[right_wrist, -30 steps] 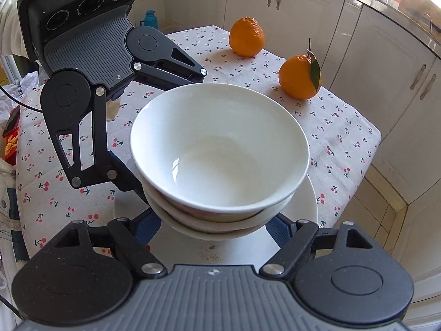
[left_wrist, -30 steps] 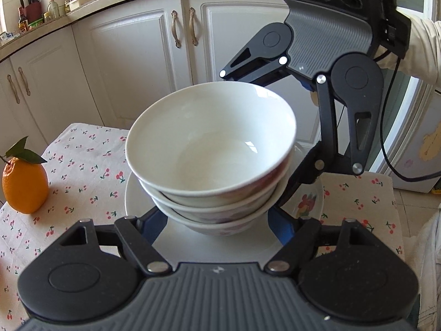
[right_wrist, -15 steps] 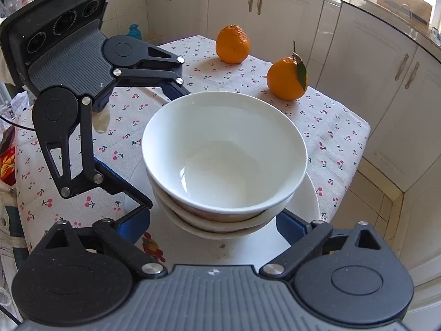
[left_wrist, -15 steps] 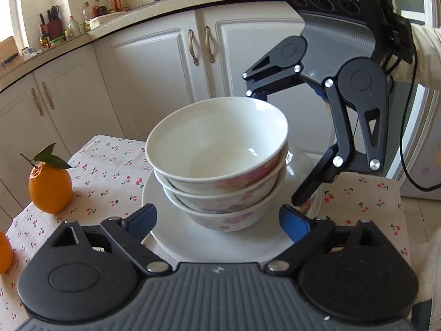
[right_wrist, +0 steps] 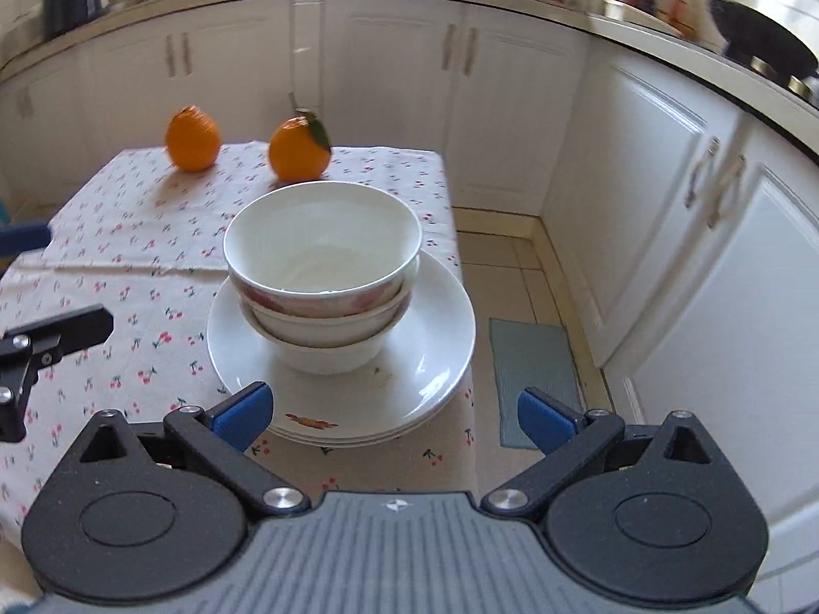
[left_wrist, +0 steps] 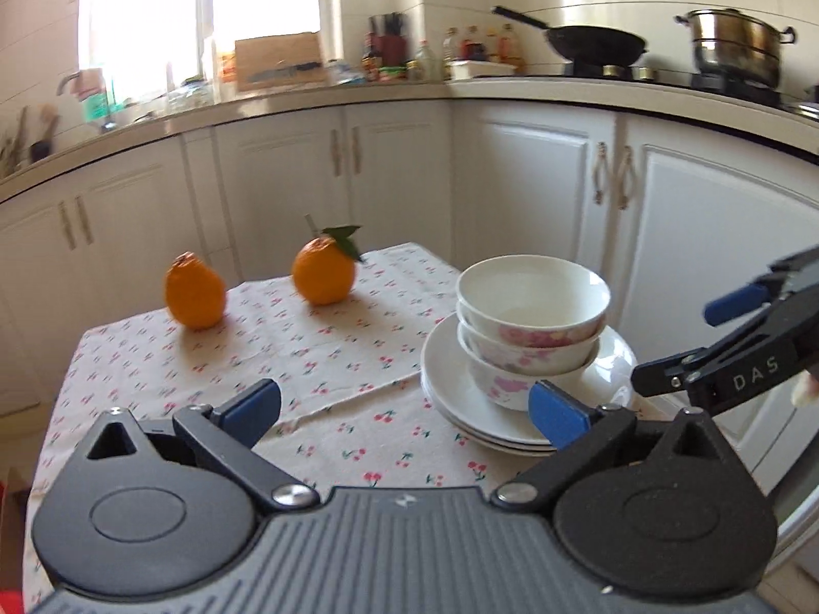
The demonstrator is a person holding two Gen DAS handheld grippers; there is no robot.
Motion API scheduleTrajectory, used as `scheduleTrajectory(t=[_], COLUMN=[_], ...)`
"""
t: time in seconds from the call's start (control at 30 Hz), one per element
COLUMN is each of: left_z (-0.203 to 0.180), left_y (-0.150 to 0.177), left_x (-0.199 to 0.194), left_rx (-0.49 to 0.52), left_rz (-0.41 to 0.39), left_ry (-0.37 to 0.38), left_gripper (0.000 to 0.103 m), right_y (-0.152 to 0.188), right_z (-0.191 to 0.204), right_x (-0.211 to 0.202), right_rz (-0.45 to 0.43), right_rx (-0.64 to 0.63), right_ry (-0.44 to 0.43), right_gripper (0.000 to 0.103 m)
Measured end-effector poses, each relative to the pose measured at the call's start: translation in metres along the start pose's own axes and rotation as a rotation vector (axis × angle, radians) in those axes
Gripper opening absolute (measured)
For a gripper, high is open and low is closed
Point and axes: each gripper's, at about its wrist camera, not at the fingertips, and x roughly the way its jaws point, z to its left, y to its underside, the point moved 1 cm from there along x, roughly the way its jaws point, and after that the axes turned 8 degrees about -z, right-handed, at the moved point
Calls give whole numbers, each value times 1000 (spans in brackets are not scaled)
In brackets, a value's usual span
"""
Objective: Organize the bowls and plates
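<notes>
bowls (right_wrist: 322,276): stacked on plates (right_wrist: 430,358), ahead of both claws, untouched.
left gripper (left_wrist: 404,409): jaws opening, nothing between.
right gripper (right_wrist: 394,409): jaws opening, nothing between.
plate count: edges overlapped, unclear.

Bright daylight from blown-out window (left_wrist: 205,15), slight motion blur, fisheye-curved edges

Both hand-held grippers are angled downward with nothing between their jaws. The left hand-held gripper (left_wrist: 404,409) is opening, blue pads spread far apart. The right hand-held gripper (right_wrist: 394,417) is opening too, jaws spread just as far. From the left wrist view, the right one's fingers poke in at the right edge.
</notes>
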Motion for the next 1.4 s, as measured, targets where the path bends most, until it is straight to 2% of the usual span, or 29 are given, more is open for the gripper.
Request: scheduleTrajectory(t=[0.07, 0.17, 0.43, 1.4], left_z=[-1, 2, 7, -3], left_y=[-3, -3, -5, -6], left_x=[-8, -24, -45, -53], left_rx=[-32, -83, -118, -120], left_rz=[27, 20, 3, -21], left_ry=[-34, -66, -121, -140], left_gripper=[103, 103, 103, 103], right_y=[2, 2, 0, 4], right_z=[6, 17, 35, 41], right_x=[-17, -40, -69, -76], right_rz=[-35, -99, -162, -185], right_rx=[58, 64, 40, 30], right_ry=[35, 79, 95, 112], right_gripper=[103, 103, 103, 103])
